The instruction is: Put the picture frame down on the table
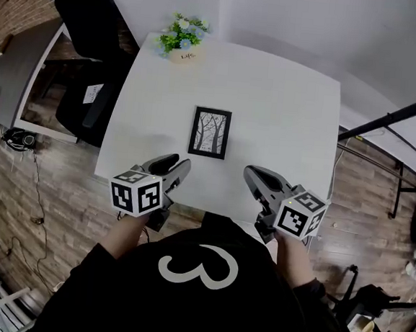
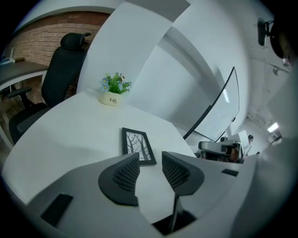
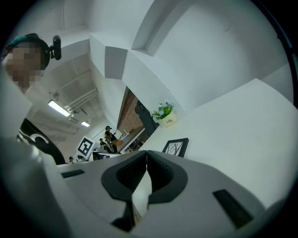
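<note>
The black picture frame (image 1: 210,132) with a drawing of bare trees lies flat in the middle of the white table (image 1: 286,96). My left gripper (image 1: 175,165) hovers near the table's front edge, just left of the frame and short of it. In the left gripper view its jaws (image 2: 150,158) stand open with nothing between them, and the frame (image 2: 138,146) lies just beyond the tips. My right gripper (image 1: 254,174) hovers to the frame's right, also apart from it. Its jaws (image 3: 147,153) are shut tip to tip and hold nothing, with the frame (image 3: 175,147) ahead.
A small pot of blue and green flowers (image 1: 183,40) stands at the table's far left edge. A black office chair (image 1: 88,43) and a grey desk (image 1: 14,65) are off to the left. A black stand (image 1: 393,120) leans at the right over the wood floor.
</note>
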Action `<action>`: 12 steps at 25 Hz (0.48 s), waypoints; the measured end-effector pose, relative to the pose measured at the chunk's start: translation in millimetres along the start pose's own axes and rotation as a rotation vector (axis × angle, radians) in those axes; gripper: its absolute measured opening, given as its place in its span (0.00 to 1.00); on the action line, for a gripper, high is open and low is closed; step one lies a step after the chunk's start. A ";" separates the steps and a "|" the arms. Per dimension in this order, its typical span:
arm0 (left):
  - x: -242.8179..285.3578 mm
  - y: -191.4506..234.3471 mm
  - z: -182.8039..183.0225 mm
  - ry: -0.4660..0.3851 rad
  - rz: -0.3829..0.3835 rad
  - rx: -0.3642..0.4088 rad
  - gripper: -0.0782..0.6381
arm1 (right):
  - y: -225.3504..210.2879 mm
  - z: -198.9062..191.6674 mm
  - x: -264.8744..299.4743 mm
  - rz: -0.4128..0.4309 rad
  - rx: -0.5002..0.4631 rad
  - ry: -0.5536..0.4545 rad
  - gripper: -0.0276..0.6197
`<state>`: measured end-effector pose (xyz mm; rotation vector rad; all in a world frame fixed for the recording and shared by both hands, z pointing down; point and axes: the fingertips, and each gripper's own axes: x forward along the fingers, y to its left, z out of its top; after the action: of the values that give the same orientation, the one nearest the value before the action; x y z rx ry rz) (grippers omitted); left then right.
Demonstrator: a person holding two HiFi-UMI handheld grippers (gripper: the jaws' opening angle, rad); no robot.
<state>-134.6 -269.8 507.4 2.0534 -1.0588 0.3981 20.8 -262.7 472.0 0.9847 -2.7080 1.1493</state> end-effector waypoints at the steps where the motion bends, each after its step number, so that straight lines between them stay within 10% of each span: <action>1: -9.1 -7.1 2.0 -0.020 -0.018 0.000 0.31 | 6.2 2.0 -4.7 0.003 -0.019 -0.002 0.08; 12: -105.4 -100.7 -1.8 -0.136 -0.271 0.107 0.14 | 108.9 -7.2 -43.6 0.127 -0.189 -0.004 0.08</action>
<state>-118.3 -175.0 397.9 2.3095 -0.8357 0.1818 -7.9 -177.4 396.4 0.8007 -2.8531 0.8859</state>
